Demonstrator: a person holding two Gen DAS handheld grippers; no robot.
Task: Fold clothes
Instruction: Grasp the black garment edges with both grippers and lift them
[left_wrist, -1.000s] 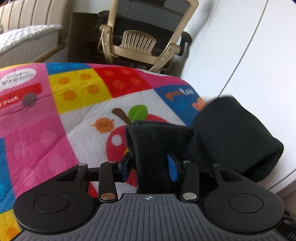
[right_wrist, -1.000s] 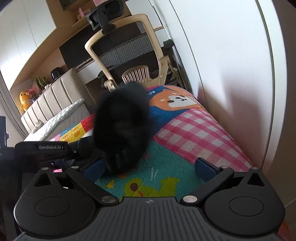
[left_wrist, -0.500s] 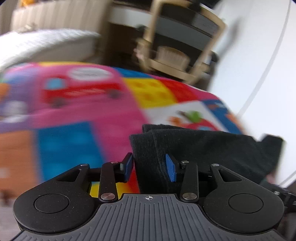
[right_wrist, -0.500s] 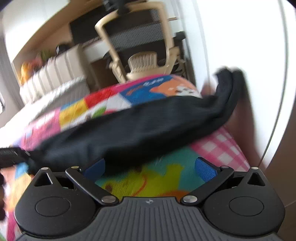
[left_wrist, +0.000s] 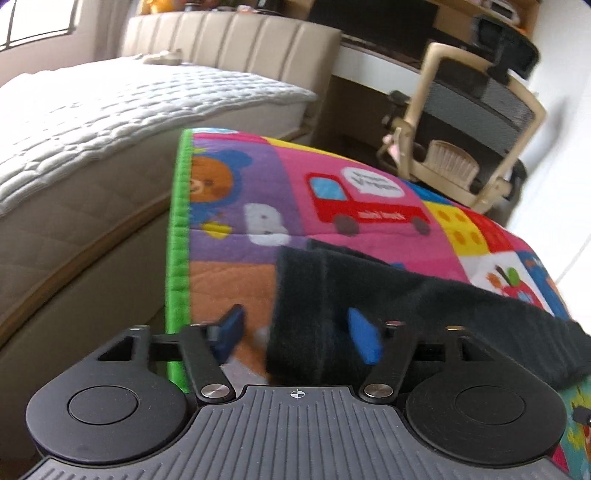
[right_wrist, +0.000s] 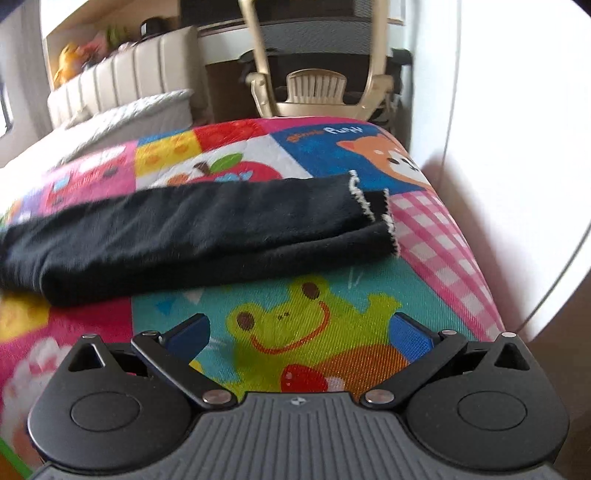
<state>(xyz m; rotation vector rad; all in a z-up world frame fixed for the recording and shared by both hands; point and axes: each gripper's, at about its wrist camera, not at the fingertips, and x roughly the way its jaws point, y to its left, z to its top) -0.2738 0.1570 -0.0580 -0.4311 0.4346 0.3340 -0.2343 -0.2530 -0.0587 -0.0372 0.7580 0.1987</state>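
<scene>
Two low wrist views, shared mat (left_wrist: 369, 229)

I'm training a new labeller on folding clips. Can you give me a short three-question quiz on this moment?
1. True or false: the right gripper has cloth between its fingers.
2. Which picture on the play mat lies right in front of the right gripper? A) frog B) truck C) bear
3. Fill in: the end of the black garment with the pale stitched edge lies next to the pink ______ patch.

Key
1. False. It is wide open over bare mat.
2. A.
3. Checked.

For the debrief: the left gripper is opening, with the garment's other end between its fingers, and only the right-hand pad touches the cloth.
</scene>
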